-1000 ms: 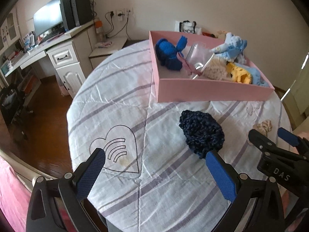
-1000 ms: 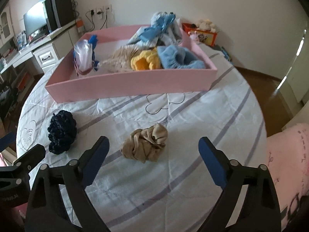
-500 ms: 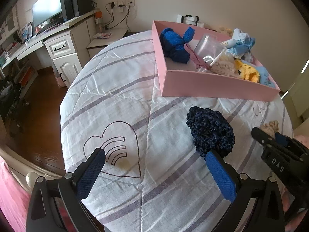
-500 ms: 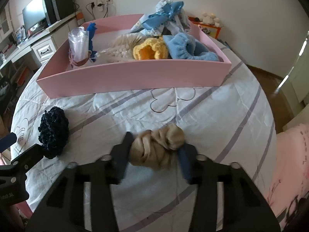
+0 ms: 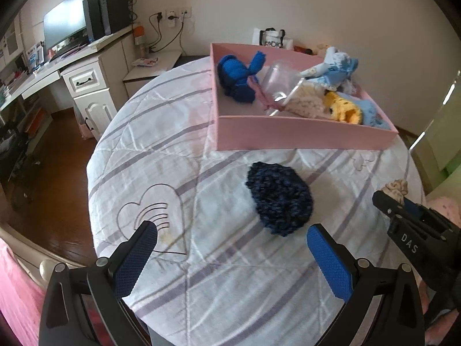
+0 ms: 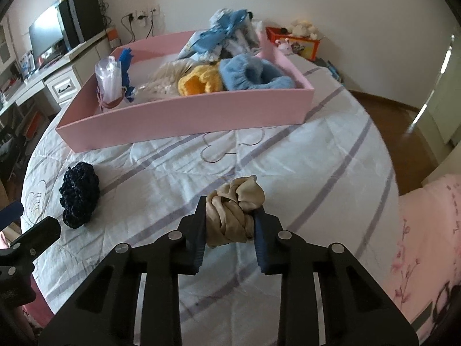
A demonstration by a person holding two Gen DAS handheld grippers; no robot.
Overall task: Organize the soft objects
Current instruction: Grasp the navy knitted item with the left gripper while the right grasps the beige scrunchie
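My right gripper (image 6: 230,216) is shut on a beige satin scrunchie (image 6: 234,210) and holds it just above the striped tablecloth; it also shows at the right of the left wrist view (image 5: 396,187). A dark navy knitted scrunchie (image 5: 279,197) lies on the cloth in front of my left gripper (image 5: 232,248), which is open and empty; the navy scrunchie also shows in the right wrist view (image 6: 79,194). A pink tray (image 5: 299,134) (image 6: 184,121) at the far side holds a blue knit piece, a yellow piece, light blue fluffy pieces and a clear plastic bag.
The round table's edge (image 5: 92,201) drops off at the left to a wooden floor. A white desk with drawers (image 5: 86,86) and a monitor stand beyond. A pink bedspread (image 6: 426,230) lies at the right.
My right gripper has closed on the beige scrunchie and lifted it slightly. My left gripper has stayed open and shifted a little toward the navy scrunchie.
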